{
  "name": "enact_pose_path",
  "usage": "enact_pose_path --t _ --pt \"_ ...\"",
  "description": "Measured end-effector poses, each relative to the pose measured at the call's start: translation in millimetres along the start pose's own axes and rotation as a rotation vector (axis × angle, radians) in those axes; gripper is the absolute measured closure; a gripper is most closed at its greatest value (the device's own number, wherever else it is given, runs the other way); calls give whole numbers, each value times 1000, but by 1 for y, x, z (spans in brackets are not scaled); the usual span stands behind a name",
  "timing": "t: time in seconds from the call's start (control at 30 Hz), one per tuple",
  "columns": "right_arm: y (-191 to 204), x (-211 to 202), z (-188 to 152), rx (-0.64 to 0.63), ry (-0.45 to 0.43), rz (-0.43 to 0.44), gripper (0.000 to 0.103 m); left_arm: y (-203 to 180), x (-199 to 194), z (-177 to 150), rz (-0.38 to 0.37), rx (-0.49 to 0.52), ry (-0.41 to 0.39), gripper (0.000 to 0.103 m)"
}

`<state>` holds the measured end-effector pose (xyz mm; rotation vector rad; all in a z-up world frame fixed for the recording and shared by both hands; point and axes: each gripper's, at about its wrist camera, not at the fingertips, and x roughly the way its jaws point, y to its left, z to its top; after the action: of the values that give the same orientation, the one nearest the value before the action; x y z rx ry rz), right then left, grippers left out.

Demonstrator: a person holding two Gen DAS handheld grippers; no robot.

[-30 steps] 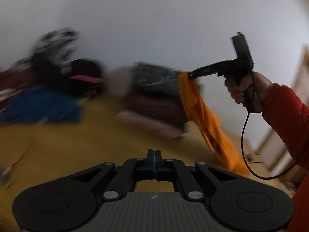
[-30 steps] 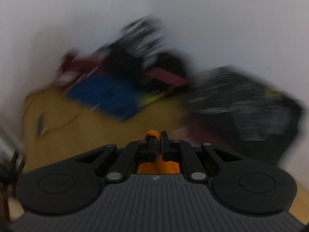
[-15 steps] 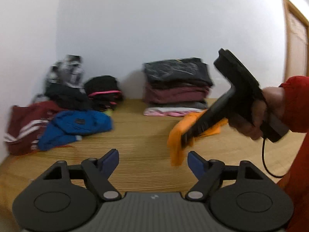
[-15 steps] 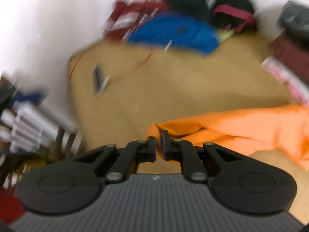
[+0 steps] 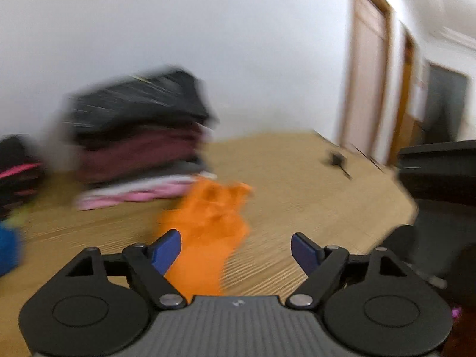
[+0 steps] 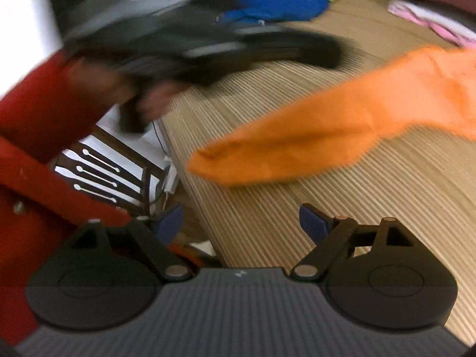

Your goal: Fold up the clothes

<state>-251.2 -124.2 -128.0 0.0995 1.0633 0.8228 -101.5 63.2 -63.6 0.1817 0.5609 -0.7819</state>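
A: Right gripper [image 6: 239,220] has its jaws spread wide, having just opened, nothing between the blue pads. Left gripper [image 5: 235,248] is wide too, pads not pressing anything.

B: And the orange garment [image 6: 336,125]?

A: Loose on the wooden surface [image 6: 297,208], just ahead of the right gripper and stretching off to its right. From the left gripper it lies right in front, bunched, a bit toward the left pad [image 5: 166,250].

B: Handling?

A: Looks thin, light, floppy, so it will sag and crease. Best taken at a corner or hem, probably the near tip [image 6: 205,160].

B: Room?

A: Open wood ahead of the right gripper. Surface edge runs close on its left. Folded stack [image 5: 139,136] sits beyond the garment, loose clothes [image 6: 276,3] further off.
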Motion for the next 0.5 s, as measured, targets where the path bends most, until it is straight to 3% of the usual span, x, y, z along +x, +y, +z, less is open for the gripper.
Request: enact_pose_path --t 0.1,0.2,0.27,0.3,0.33,0.43,0.5 --pt "-31 -32 -29 77 -14 -58 16 0 106 27 -46 126 160 20" --pt "-64 -73 -61 194 -63 -123 16 3 198 36 47 249 358 26" --pt "-76 -94 -83 276 -100 -163 16 7 241 35 138 316 465 63" --pt "-81 -104 -93 313 -117 -183 16 8 249 34 155 314 477 72" --pt "-89 -112 -102 347 -134 -201 16 7 250 34 150 288 473 93" --pt "-105 -128 -121 440 -178 -239 16 2 243 38 125 203 435 95" --pt "-113 -140 -125 483 -202 -271 16 4 215 48 88 54 334 95"
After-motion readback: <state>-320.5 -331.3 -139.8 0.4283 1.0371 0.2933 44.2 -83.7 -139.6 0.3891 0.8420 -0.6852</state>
